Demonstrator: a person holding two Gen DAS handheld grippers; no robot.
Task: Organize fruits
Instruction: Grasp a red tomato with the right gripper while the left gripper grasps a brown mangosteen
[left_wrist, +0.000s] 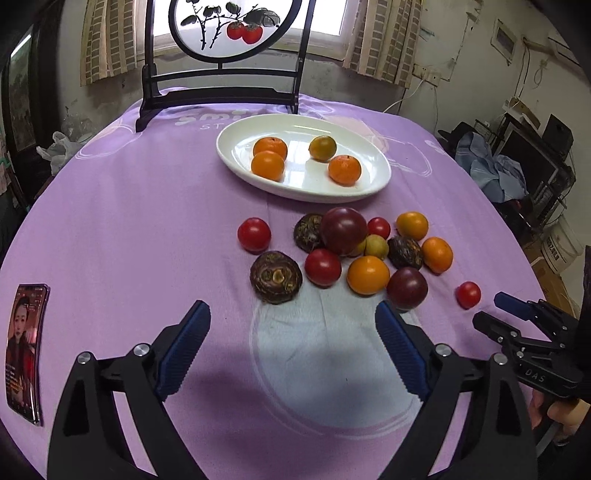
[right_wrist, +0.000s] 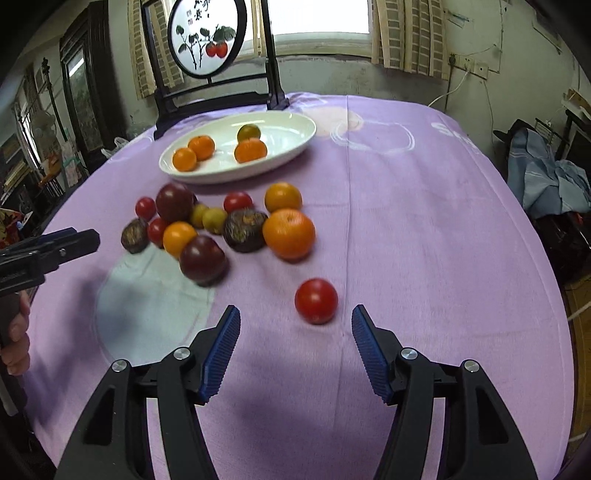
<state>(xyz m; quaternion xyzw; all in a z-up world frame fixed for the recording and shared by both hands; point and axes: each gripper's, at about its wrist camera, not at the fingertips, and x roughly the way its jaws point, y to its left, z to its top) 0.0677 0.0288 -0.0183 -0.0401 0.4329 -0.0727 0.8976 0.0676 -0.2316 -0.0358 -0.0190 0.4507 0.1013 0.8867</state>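
A white oval plate (left_wrist: 373, 147) (right_wrist: 295, 123) at the far middle of the purple table holds several oranges (left_wrist: 268, 166) (right_wrist: 250, 151). In front of it lies a loose pile of red tomatoes (left_wrist: 322, 267), dark purple tomatoes (left_wrist: 343, 229) (right_wrist: 202, 259), oranges (left_wrist: 368, 275) (right_wrist: 289, 233) and brown water chestnuts (left_wrist: 276, 277) (right_wrist: 244, 229). One red tomato (right_wrist: 316, 301) (left_wrist: 468, 294) lies apart, just ahead of my right gripper (right_wrist: 295, 319), which is open and empty. My left gripper (left_wrist: 291, 314) is open and empty, just short of the pile.
A phone (left_wrist: 24, 350) lies at the table's left edge. A black-framed round painted screen (left_wrist: 221, 66) (right_wrist: 207, 37) stands behind the plate. Clutter and cloth (right_wrist: 546, 177) sit off the right side. The right gripper shows from the side in the left wrist view (left_wrist: 509, 306).
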